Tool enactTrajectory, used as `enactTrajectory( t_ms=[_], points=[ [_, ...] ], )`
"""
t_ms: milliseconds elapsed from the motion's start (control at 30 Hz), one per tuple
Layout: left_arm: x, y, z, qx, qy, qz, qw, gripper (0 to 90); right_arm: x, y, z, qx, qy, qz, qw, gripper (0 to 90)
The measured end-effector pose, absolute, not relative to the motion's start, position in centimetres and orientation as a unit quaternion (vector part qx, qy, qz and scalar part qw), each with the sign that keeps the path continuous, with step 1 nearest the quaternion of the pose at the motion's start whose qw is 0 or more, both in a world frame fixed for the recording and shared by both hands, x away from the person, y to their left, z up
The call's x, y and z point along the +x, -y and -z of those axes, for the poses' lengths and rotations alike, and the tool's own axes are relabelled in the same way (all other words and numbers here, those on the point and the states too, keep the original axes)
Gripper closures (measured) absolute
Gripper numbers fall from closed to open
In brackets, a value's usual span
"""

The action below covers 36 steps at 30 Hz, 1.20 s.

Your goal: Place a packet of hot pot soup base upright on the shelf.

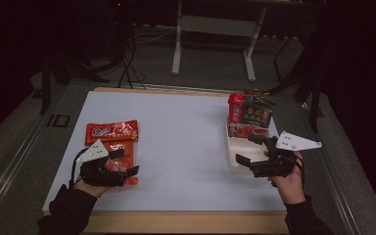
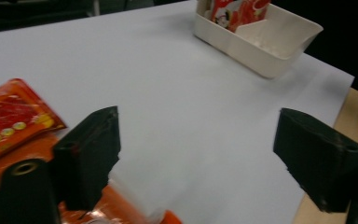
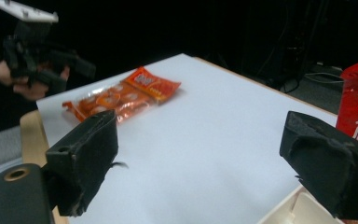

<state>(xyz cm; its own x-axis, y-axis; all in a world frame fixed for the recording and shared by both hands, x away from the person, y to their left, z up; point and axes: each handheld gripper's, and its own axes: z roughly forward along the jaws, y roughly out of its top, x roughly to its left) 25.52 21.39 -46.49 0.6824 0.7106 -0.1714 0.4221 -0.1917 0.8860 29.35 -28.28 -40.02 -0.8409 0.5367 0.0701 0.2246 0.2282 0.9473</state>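
Black and wide apart, the jaws of my left gripper [image 1: 120,163] hover over the clear orange snack pack [image 1: 122,159] on the desk [image 1: 186,147], nothing pinched between them. Just beyond that pack lies a red packet [image 1: 111,131] with white characters I cannot make out. My right gripper [image 1: 250,149] also stands wide and empty, above the near end of the white bin [image 1: 236,164] at the desk's right edge. Standing in the bin's far end are a red pack [image 1: 235,108] with white Chinese writing and a dark pack [image 1: 255,115] with gold characters, too small to read. Behind the desk, table legs and cables stand on the dark floor.
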Motion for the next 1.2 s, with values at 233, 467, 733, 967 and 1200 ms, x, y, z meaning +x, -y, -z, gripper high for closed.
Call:
enactTrajectory(
  t_ms=[233,467,733,967,1200],
  points=[
    [25.9,-23.6,46.9,0.748,-0.393,-0.159,0.511,49.0,28.3,27.9,40.4,0.24,-0.772,-0.574,0.128,12.7],
    [26.6,-25.7,47.7,0.737,-0.435,-0.18,0.486,63.7,27.9,27.8,41.1,0.24,-0.775,-0.573,0.116,13.2],
    [27.3,-27.4,49.1,0.731,-0.47,-0.198,0.454,74.9,27.8,27.5,42.2,0.238,-0.782,-0.568,0.098,13.4],
    [28.3,-29.0,50.3,0.725,-0.503,-0.218,0.417,89.2,27.6,27.1,42.7,0.231,-0.788,-0.566,0.079,13.4],
    [29.6,-30.4,51.3,0.72,-0.527,-0.231,0.388,90.0,27.4,27.1,42.7,0.225,-0.784,-0.574,0.079,13.4]
  ],
)
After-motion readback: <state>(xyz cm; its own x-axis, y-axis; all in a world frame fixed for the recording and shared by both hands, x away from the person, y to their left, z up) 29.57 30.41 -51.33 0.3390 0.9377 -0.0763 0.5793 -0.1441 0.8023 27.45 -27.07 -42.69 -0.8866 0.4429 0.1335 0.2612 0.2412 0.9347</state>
